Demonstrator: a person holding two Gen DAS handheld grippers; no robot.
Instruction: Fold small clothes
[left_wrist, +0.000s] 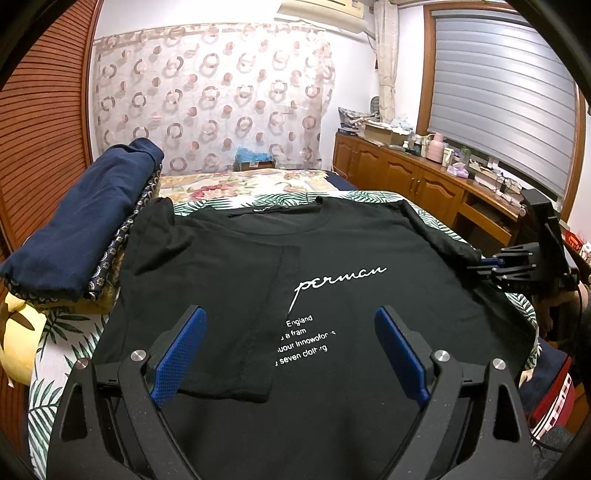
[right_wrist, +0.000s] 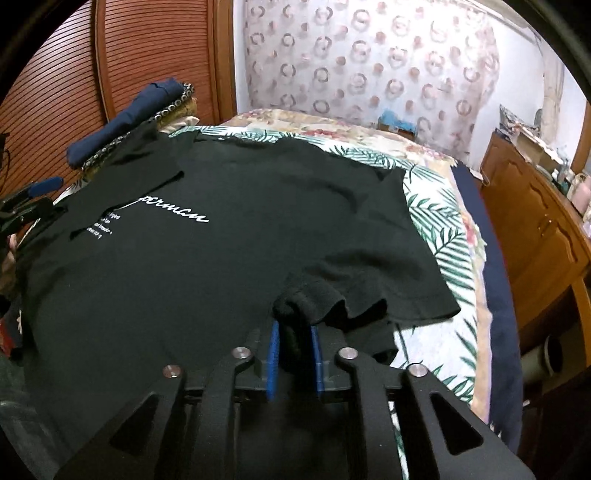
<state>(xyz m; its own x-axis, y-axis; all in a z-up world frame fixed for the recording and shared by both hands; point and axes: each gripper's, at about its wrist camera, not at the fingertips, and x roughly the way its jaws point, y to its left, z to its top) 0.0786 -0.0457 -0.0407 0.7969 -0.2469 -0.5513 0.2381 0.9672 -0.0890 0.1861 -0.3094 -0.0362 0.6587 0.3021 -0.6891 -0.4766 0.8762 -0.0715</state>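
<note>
Nearest in the left wrist view: the left gripper (left_wrist: 291, 332), jaws spread wide, blue pads (left_wrist: 181, 354) hanging over the lower front of the black T-shirt (left_wrist: 351, 295) with nothing between them. Just beyond the left pad, a folded-over side panel of the shirt, its hem lying flat beside the white lettering (left_wrist: 306, 339) and covering the start of each printed line.

Nearest in the right wrist view: the right gripper (right_wrist: 295, 332), jaws drawn close and pinching a bunched fold of the T-shirt's sleeve (right_wrist: 310, 299) between the blue pads (right_wrist: 273, 354). Seen also from the left wrist view at the shirt's right edge, fingers clamped on the same sleeve (left_wrist: 454, 247), with part of a hand behind the mount.

T-shirt itself spread front up across the palm-leaf sheet (right_wrist: 439, 236) on the bed, collar (left_wrist: 280, 214) on the far side from both grippers, script print across the chest.

Left of the T-shirt, touching its shoulder: a stack of folded clothes (left_wrist: 85, 236), navy garment on top, patterned fabric beneath. Past the collar: a floral bedspread (left_wrist: 236, 184). Right of the T-shirt, beyond the bed edge: a wooden cabinet (left_wrist: 402, 173) cluttered on top, under a window with grey blinds (left_wrist: 495, 96). Farthest: a ring-patterned curtain (left_wrist: 214, 99) on the wall, and a slatted wooden door (left_wrist: 48, 122) left of the stack.
</note>
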